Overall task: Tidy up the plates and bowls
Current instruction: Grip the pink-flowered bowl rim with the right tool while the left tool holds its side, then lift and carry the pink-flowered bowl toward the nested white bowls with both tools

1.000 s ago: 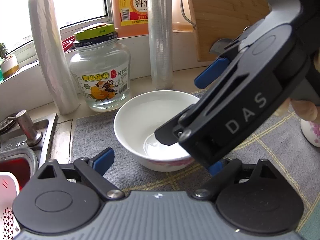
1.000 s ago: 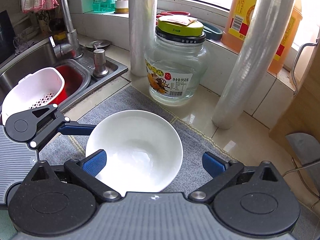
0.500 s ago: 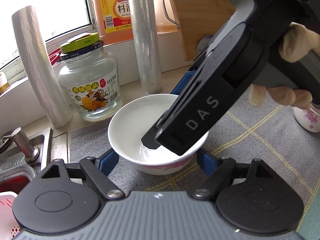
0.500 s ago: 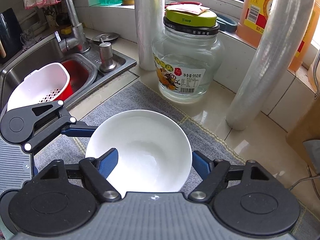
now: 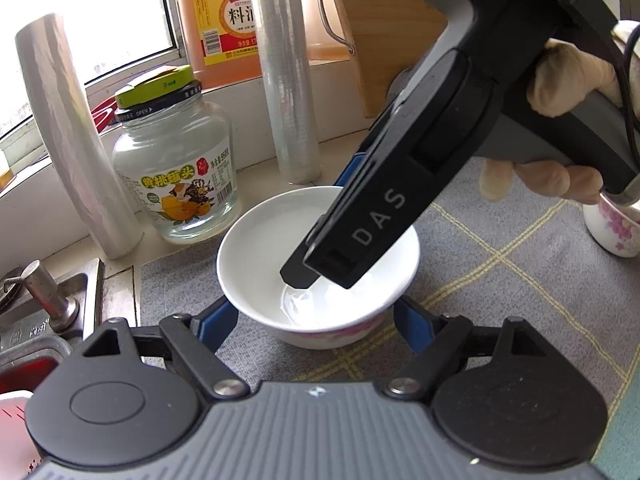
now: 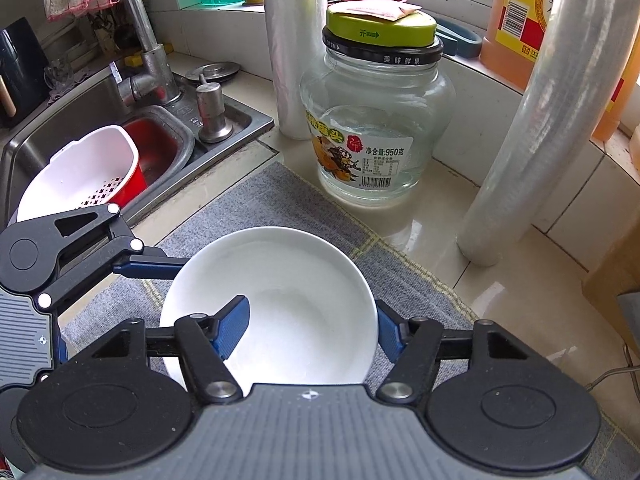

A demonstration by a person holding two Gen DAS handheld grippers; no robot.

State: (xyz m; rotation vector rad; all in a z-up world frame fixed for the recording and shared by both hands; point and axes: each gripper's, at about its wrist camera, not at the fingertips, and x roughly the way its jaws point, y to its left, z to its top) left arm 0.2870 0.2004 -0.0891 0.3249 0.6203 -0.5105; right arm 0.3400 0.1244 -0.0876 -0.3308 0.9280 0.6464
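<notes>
— So where do we have the bowl (image 6: 276, 304)?

— Upright on the grey mat (image 6: 272, 200), mouth facing up. It is round, so we see no long axis and no pointing direction. It sits near the glass jar (image 6: 376, 128) and between the two film rolls (image 6: 548, 120), with the sink (image 6: 160, 136) off to the left side.

— And our right gripper (image 6: 312, 330)?

— Its jaws stand partly open, straddling the bowl's near-right wall: one blue finger (image 6: 232, 326) hangs inside the bowl, the other sits outside the rim. We cannot tell whether either pad presses the wall.

— From the left wrist view?

— Our left gripper (image 5: 316, 322) is wide open, with a blue pad on each side of the bowl (image 5: 260, 248), low by its foot. Both pads look just beside the wall; contact is unclear. The right gripper's (image 5: 400, 208) black body slants down over the bowl from the upper right, its tip inside the white interior, and a gloved hand (image 5: 560, 120) grips its handle.

— Anything else on the mat?

— A second white dish with pink flowers (image 5: 612, 224) at the far right edge, well apart from the bowl. Behind stand an orange bottle (image 5: 220, 20) and a wooden board (image 5: 384, 24).
</notes>
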